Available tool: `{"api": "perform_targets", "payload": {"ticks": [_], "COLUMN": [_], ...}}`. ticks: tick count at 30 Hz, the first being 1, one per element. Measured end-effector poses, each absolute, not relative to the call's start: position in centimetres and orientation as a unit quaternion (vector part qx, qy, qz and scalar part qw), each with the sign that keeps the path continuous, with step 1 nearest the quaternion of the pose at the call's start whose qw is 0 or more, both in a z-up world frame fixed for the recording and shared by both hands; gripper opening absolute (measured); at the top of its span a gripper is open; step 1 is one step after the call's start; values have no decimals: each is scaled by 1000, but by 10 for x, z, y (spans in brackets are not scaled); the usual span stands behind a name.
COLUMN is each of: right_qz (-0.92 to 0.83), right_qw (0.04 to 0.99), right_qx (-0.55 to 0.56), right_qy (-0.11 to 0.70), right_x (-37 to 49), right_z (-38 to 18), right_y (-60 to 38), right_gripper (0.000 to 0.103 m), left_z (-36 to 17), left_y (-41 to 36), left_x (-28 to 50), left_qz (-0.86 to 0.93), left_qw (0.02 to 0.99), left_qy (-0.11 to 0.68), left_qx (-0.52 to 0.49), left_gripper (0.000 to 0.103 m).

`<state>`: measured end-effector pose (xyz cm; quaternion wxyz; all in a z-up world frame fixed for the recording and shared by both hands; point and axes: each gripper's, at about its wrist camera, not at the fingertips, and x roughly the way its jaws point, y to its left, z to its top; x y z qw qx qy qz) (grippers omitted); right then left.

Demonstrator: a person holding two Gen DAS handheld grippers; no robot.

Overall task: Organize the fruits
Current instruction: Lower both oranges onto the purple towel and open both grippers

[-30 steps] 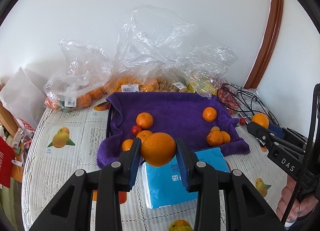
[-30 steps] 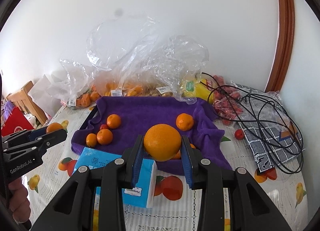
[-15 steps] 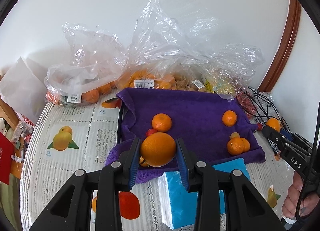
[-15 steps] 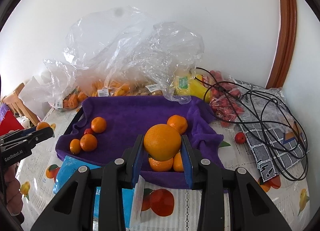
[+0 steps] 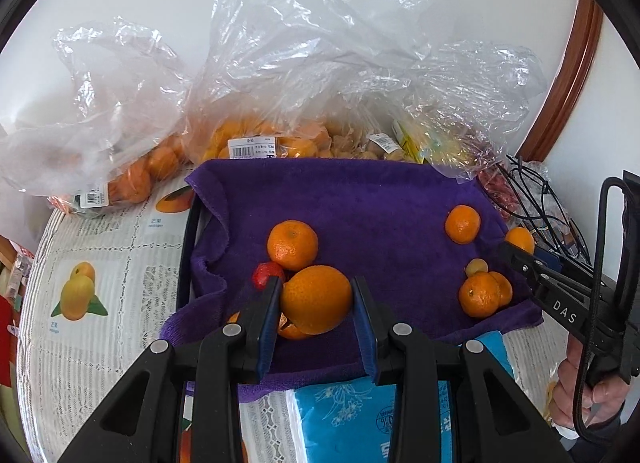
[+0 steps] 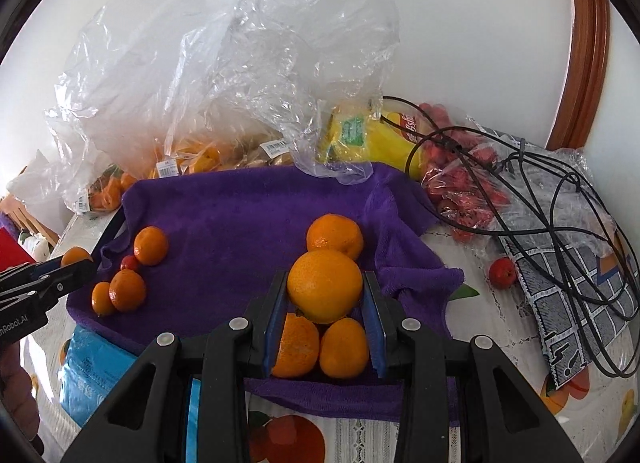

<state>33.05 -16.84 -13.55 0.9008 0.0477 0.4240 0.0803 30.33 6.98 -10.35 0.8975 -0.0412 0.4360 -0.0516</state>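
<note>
Over the left end of the purple towel (image 5: pixel 360 199), the left gripper (image 5: pixel 316 299) is angled steeply down, its blue pads clamped on a large orange (image 5: pixel 316 299); a mandarin (image 5: pixel 292 245) and a small red fruit (image 5: pixel 267 274) are seen just beyond. Toward the right end, the right gripper (image 6: pixel 325 295) is tilted down likewise, closed on a second orange (image 6: pixel 325 286), held above two mandarins (image 6: pixel 320 349) lying on the towel.
</note>
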Motion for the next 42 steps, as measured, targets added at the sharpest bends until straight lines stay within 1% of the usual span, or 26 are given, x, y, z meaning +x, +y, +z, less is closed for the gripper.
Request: {"api": "perform_targets", "payload": {"ticks": [13, 26, 28, 30, 31, 38, 40, 42], "right_qz": [75, 82, 84, 88, 88, 89, 88, 89], "right_qw": [889, 892, 893, 895, 897, 905, 908, 910], "right_qx": [52, 53, 49, 44, 43, 37, 34, 33], "right_qy": [449, 441, 439, 435, 432, 414, 408, 404], "right_x": [341, 341, 339, 338, 336, 323, 315, 305], "right_z": [-159, -155, -153, -149, -146, -121, -111, -102], "right_y": [-171, -171, -170, -168, -168, -161, -159, -158], "right_gripper": [36, 36, 38, 40, 41, 48, 54, 56], "left_z": [-124, -124, -124, -123, -123, -110, -105, -97], "left_y": [47, 42, 43, 44, 45, 53, 54, 56], "left_x": [319, 325, 325, 325, 325, 308, 300, 289], "left_qz": [-64, -63, -68, -65, -61, -50, -48, -49], "left_qw": [887, 887, 886, 884, 883, 887, 889, 892], "left_qy": [458, 457, 459, 463, 464, 458, 454, 449], "left_qx": [-22, -12, -18, -23, -22, -27, -27, -28], "left_gripper": [33, 33, 36, 45, 47, 56, 59, 60]}}
